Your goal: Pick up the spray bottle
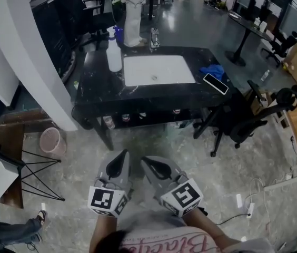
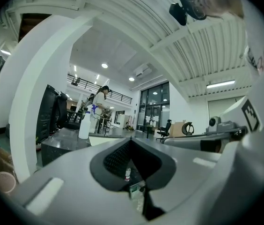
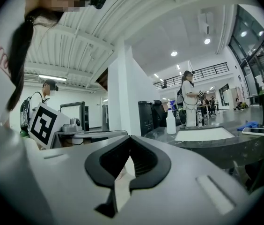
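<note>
Approach step: we stand well short of tabletop [image 1: 154,96]. Spray bottle [image 1: 115,54] upright at its far-left end. Left hand-held gripper [image 1: 121,154] and right hand-held gripper [image 1: 145,160] both closed, empty. Next, we judge: close in, open jaws.

The spray bottle [image 1: 115,57] is white, the mat [image 1: 158,70] white, the tabletop [image 1: 101,96] black and speckled, the cloth [image 1: 213,71] blue, the bin [image 1: 51,141] pale pink, the floor [image 1: 190,162] mottled grey.

Left hand-held gripper [image 1: 118,165] closed, right hand-held gripper [image 1: 156,167] closed, side by side
</note>
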Motion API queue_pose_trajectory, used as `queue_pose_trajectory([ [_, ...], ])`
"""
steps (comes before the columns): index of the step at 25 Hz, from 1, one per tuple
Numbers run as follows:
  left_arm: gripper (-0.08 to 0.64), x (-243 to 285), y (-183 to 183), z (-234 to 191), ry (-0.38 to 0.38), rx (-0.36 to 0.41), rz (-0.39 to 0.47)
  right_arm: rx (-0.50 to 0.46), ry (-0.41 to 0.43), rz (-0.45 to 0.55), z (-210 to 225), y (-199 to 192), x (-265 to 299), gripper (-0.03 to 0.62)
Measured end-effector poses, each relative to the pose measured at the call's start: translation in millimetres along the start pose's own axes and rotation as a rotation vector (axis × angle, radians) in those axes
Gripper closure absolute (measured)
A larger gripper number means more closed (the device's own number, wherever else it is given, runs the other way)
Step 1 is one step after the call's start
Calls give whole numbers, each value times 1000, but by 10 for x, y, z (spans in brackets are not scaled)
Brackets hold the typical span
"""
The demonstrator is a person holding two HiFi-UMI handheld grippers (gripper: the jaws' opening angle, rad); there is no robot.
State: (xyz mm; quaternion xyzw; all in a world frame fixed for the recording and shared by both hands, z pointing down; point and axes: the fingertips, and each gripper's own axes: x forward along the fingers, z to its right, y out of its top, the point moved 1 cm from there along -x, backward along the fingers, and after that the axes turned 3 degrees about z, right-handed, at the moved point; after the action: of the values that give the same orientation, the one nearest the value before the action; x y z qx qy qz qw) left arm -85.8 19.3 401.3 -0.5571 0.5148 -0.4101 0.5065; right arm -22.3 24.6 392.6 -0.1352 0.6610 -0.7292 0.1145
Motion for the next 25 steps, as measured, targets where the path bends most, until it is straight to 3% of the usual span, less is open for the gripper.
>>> queue_pose_trajectory([
  [6, 561, 308, 55, -186, -9, 17, 6, 10, 2, -7, 272, 27, 296, 591],
  [25, 561, 1768, 287, -1042, 74, 78, 25, -2, 106, 7, 1502, 382, 1494, 591],
])
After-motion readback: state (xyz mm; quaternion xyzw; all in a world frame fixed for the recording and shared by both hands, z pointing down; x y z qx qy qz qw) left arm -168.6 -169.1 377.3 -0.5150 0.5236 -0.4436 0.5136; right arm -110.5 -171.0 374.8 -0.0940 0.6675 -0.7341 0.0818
